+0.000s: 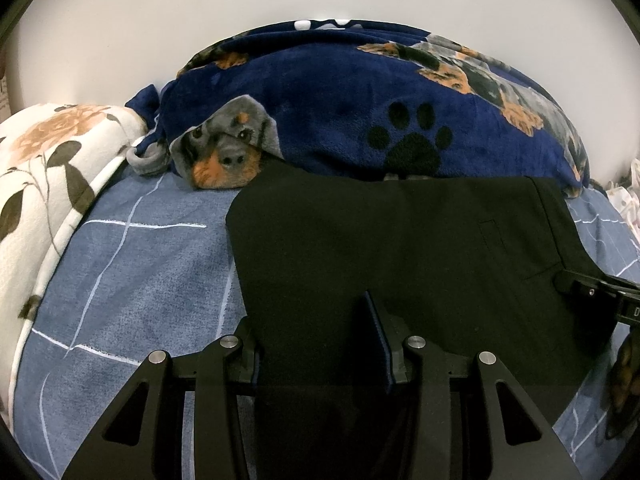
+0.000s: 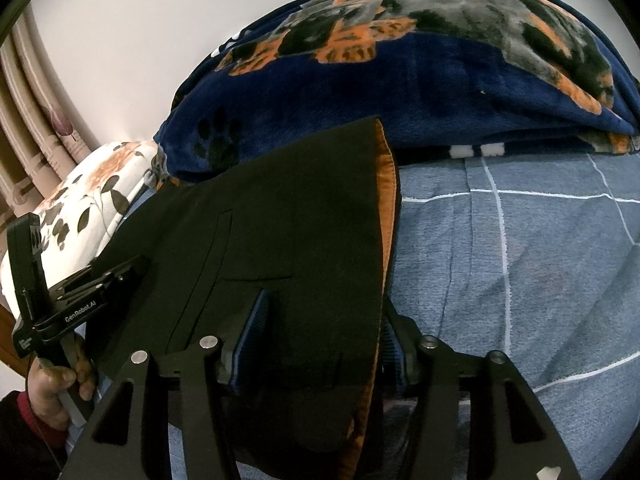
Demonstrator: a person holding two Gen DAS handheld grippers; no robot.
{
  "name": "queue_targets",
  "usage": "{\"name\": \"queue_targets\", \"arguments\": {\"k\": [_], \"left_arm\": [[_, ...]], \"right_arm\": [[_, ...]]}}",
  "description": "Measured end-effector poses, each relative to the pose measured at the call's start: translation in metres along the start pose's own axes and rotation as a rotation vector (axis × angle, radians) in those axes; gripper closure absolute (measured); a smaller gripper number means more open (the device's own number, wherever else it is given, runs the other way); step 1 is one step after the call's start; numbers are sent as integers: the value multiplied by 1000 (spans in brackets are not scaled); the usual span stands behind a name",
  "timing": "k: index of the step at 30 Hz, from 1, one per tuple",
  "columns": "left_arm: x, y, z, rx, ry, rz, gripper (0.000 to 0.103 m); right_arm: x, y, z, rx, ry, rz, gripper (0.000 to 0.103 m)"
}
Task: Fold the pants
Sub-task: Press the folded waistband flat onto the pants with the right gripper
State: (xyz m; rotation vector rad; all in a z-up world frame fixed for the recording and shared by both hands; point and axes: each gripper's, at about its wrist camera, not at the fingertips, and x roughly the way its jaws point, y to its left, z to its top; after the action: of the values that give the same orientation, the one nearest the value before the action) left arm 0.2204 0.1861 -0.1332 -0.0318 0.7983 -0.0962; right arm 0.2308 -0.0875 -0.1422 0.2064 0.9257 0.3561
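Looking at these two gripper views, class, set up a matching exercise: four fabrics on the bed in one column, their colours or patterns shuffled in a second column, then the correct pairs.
Column one:
1. pants
2. bedsheet
3. fleece blanket
4. quilt

Column two:
A. white with orange flowers and dark leaves
B. black, with an orange inner lining showing along one edge
C. dusty blue with thin white grid lines
D. navy with dog pictures and black paw prints

Pairs: 1-B, 2-C, 3-D, 4-A
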Motion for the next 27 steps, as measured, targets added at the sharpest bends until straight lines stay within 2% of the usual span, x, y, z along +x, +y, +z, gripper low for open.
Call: {"name": "queue_targets", "arguments": {"k": [27], "left_arm": [[0, 0, 0, -1, 1, 2, 60]], "right_arm": [[2, 0, 0, -8, 4, -1, 52]]}}
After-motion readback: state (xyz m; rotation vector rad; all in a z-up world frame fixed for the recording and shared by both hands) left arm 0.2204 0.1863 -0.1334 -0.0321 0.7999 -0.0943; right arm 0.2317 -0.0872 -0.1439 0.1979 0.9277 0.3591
